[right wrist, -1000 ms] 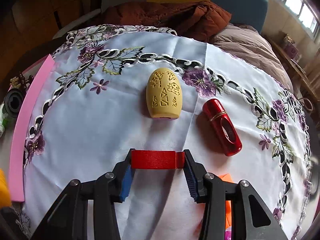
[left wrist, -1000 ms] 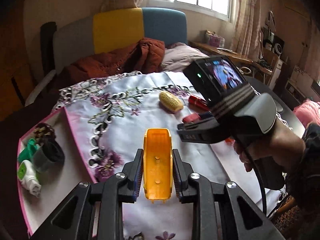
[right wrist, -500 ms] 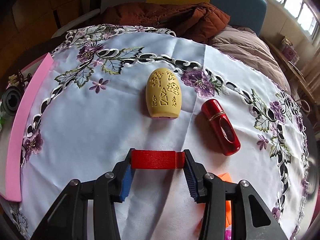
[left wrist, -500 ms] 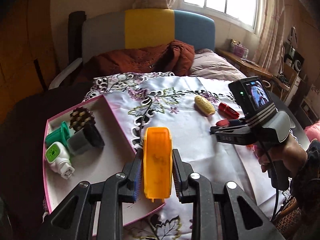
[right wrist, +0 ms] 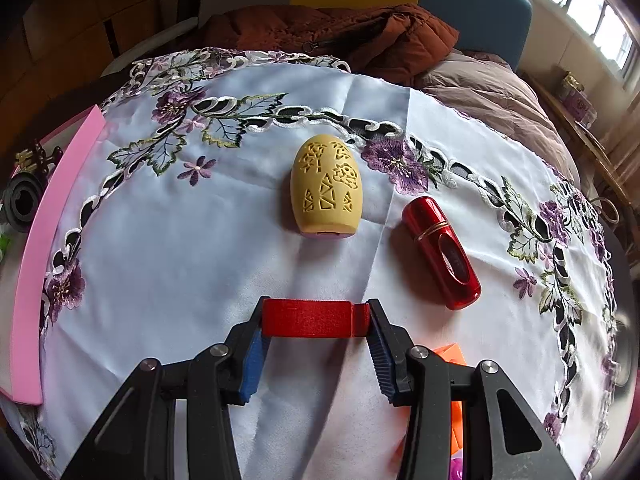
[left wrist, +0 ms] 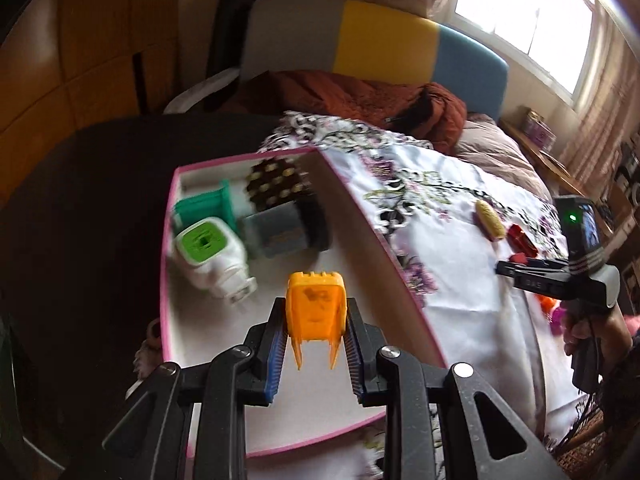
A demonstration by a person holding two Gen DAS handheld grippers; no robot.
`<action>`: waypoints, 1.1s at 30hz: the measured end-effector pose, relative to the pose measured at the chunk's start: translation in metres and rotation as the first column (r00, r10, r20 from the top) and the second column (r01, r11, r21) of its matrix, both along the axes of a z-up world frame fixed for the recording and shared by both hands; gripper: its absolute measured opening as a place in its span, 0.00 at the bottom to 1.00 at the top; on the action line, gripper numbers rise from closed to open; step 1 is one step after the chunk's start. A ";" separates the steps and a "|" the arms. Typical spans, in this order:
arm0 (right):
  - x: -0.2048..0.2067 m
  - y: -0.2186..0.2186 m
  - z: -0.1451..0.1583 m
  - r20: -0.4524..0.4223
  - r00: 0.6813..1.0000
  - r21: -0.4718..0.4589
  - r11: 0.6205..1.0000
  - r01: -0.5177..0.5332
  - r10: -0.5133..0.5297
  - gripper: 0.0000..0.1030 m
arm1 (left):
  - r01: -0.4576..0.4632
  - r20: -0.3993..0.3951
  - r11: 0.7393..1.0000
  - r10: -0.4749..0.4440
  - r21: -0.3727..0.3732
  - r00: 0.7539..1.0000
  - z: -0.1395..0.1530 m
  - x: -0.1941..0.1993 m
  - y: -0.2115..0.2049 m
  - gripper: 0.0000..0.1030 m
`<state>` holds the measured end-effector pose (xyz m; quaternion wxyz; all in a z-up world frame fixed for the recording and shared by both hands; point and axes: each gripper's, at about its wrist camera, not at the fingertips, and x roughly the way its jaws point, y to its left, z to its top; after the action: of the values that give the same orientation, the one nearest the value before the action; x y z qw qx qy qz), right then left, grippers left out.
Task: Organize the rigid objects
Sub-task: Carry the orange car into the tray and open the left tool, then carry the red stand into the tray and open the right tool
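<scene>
While the sorting looks about half done, the left hand-held gripper [left wrist: 316,338] is closed tight on an orange plastic piece [left wrist: 316,314] and holds it above the bare near part of the pink-rimmed tray [left wrist: 166,280], so I judge a drop-off is next. Farther back in that tray four things already lie bunched together: a white and green plug-like block [left wrist: 208,254], a grey cylinder [left wrist: 282,230], a green piece [left wrist: 202,206] and a dark studded block [left wrist: 276,184].

Over on the embroidered cloth [right wrist: 160,264] covering the tabletop, the right hand-held gripper [right wrist: 316,320] has its jaws partway apart, pressed on both ends of a red block [right wrist: 310,318] that it holds low over the cloth; I cannot tell whether the block touches the cloth. Beyond it a yellow carved egg shape [right wrist: 326,194] and a red glossy tube [right wrist: 442,246] lie unsorted, near each other but apart. Something orange [right wrist: 452,354] peeks from under the right jaw, mostly hidden. So at least those, plus both held pieces, remain to go in.
</scene>
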<state>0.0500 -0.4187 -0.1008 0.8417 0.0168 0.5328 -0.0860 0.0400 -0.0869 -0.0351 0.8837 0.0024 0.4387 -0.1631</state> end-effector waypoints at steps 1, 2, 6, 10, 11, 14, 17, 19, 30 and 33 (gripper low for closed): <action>0.000 0.000 0.000 0.000 1.000 -0.001 1.000 0.000 0.000 0.45 | -0.014 -0.008 1.000 0.014 -0.003 1.000 -0.002 0.001 0.007 0.25; 0.000 0.000 0.000 0.001 1.000 -0.004 1.000 -0.001 0.001 0.45 | -0.028 -0.013 1.000 0.028 -0.002 1.000 -0.004 0.002 0.013 0.25; 0.000 0.002 0.000 0.002 1.000 -0.016 1.000 -0.003 0.003 0.45 | -0.074 -0.042 0.997 0.074 0.004 0.996 -0.014 0.008 0.033 0.25; 0.000 0.002 0.000 0.002 1.000 -0.017 1.000 -0.003 0.003 0.45 | -0.103 -0.092 0.995 0.102 -0.005 0.990 -0.028 0.016 0.045 0.25; -0.001 0.002 0.000 0.002 1.000 -0.017 1.000 -0.004 0.004 0.45 | -0.101 -0.095 0.995 0.099 -0.010 0.990 -0.029 0.018 0.046 0.25; -0.001 0.002 0.000 0.002 1.000 -0.020 1.000 -0.004 0.004 0.45 | -0.095 -0.085 0.995 0.096 0.011 0.992 -0.032 0.026 0.043 0.25; -0.001 0.002 0.000 0.002 1.000 -0.027 1.000 -0.007 0.007 0.45 | -0.091 -0.104 0.995 0.094 0.033 0.990 -0.040 0.035 0.039 0.25; -0.001 0.002 0.000 0.002 1.000 -0.028 1.000 -0.009 0.009 0.45 | -0.074 -0.119 0.996 0.079 0.050 0.990 -0.047 0.041 0.035 0.25; -0.001 0.009 0.001 0.003 0.999 -0.082 0.996 -0.032 0.033 0.45 | -0.099 -0.097 0.994 0.104 0.052 0.990 -0.045 0.037 0.036 0.39; -0.001 0.016 0.002 0.006 0.999 -0.135 0.990 -0.045 0.047 0.45 | -0.106 -0.086 0.993 0.109 0.043 0.990 -0.039 0.033 0.036 0.40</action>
<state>0.0486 -0.4023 -0.0987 0.8451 -0.0519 0.5222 -0.1023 0.0727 -0.0504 -0.0738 0.8708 -0.0115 0.4799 -0.1066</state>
